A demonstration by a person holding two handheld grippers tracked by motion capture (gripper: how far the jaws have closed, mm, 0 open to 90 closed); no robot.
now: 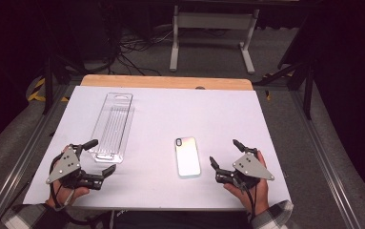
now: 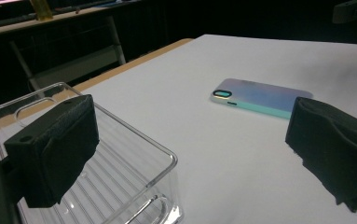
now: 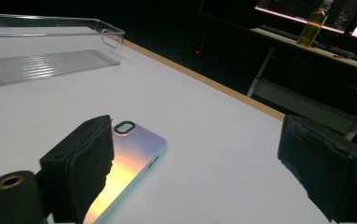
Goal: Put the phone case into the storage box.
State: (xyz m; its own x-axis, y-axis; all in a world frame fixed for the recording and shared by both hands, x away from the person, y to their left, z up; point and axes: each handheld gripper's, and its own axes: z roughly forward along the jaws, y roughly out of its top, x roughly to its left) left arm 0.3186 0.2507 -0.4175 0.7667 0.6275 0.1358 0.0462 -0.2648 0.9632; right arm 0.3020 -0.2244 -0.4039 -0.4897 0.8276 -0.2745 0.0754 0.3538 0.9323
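Two plaid-sleeved forearms are coming in over the near edge of the white table point(image 1: 161, 109), each hand wrapped around a gripper. On the person's left, the left hand point(image 1: 68, 193) is lying low on the table surface with the left gripper point(image 1: 102, 156) pointing ahead and toward the phone point(image 1: 187, 156), its grey plate tilted upward. Its jaws are standing wide apart with nothing between them; the farther jaw is reaching up beside the near end of the clear plastic tray point(image 1: 112, 125), while the nearer one is lying flat on the table, between the tray and the phone. In the left gripper view that tray point(image 2: 120, 154) is sitting right behind one jaw, and the phone point(image 2: 260, 97) is lying well apart, ahead on the bare table.

Just to the right of the phone, the right hand point(image 1: 254, 188) is resting with the right gripper point(image 1: 225, 152) angled toward the table's far side. Its jaws are also spread wide and holding nothing. In the right gripper view one jaw is sitting close beside the phone point(image 3: 129, 158), overlapping its near part, though contact cannot be judged.

The phone is lying face down, camera end away from the person, its back shimmering iridescent.
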